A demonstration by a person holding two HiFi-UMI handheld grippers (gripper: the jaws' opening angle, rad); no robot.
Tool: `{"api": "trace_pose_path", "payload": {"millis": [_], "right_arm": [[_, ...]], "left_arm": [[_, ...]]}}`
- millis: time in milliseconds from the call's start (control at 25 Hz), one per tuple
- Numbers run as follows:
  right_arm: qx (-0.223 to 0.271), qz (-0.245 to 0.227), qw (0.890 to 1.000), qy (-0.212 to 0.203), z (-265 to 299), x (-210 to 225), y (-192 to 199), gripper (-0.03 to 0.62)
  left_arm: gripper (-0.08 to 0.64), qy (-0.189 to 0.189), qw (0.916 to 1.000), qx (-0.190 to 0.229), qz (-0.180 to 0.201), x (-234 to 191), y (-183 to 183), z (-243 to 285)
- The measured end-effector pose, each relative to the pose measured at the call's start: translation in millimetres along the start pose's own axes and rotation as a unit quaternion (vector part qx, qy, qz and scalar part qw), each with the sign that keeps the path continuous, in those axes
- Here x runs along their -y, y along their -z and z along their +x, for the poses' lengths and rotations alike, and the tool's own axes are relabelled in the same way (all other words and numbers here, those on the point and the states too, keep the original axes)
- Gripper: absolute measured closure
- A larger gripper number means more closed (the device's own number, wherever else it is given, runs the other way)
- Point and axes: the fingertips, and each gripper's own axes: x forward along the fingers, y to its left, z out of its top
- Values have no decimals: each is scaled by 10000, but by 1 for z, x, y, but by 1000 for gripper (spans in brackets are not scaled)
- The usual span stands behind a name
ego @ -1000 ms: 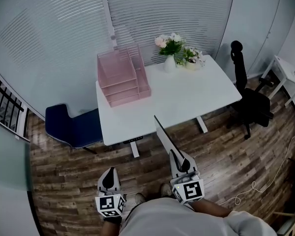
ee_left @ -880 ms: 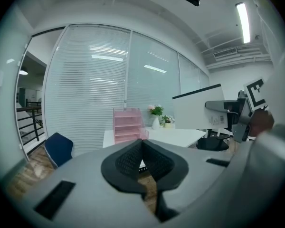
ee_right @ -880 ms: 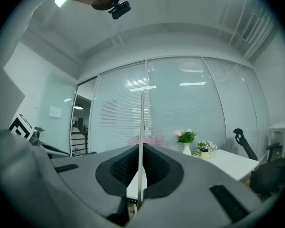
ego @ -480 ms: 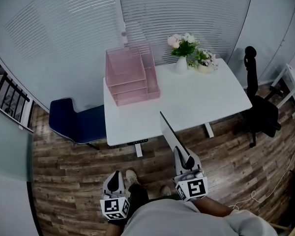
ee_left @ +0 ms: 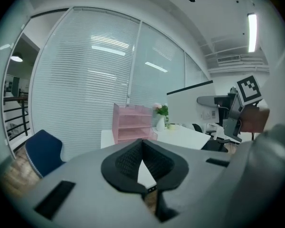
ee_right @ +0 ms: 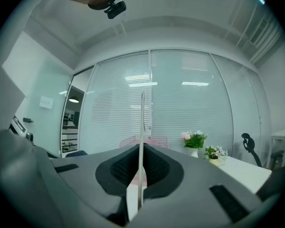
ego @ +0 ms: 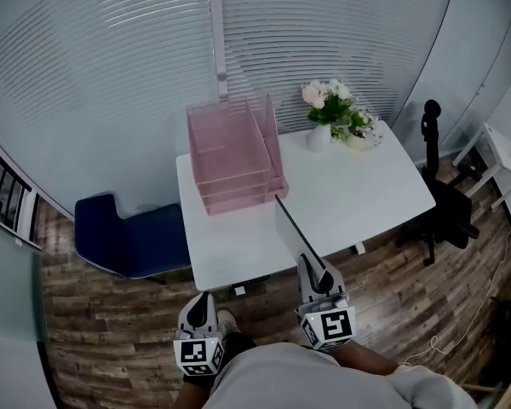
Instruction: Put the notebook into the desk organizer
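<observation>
Right tongs [ego: 313, 273] are clenched on the notebook [ego: 296, 228], which stands thin and edge-on between the pads, its far end showing against the white desk [ego: 366, 190] just short of the organizer. My left tongs [ego: 200, 303] are pressed together with nothing in them, short of the desk's near edge. The pink desk organizer [ego: 234, 156] sits at the desk's back left and a vase of flowers [ego: 321, 130] at its back. A blue chair [ego: 123, 237] stands left of the desk.

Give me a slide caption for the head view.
Right gripper holds a thin notebook edge-on before the pink organizer on the white desk; left gripper empty.
</observation>
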Motion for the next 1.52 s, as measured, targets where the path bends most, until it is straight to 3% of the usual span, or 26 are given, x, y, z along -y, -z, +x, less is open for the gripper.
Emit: {"api": "trace_pose_path", "payload": {"millis": [400,720,880,1080,1280,1520], "right_arm": [[123,-361,9986,379,119,-10,-30,571],[109,-1067,9942,2,221,9,-41,571],[103,-1476,9886,-277,261,15,-47,571],[114,-1953,9795,-475,307,21,-56,571],[-154,-2670,9616,-610,339,20,-39,571],[-431,-4011,9102,-940,384,7,-16,571]], "left_arm": [[552,535,9983,-47,228,-77,-40,69],[552,206,9997,-111,56,-97,-47,108],[552,50,9998,-110,-135,-85,-46,117],[551,58,9999,-124,-99,-78,-51,134],[552,-25,9997,-169,-156,-81,-41,138],[552,-109,9995,-199,-229,-87,-40,139]]}}
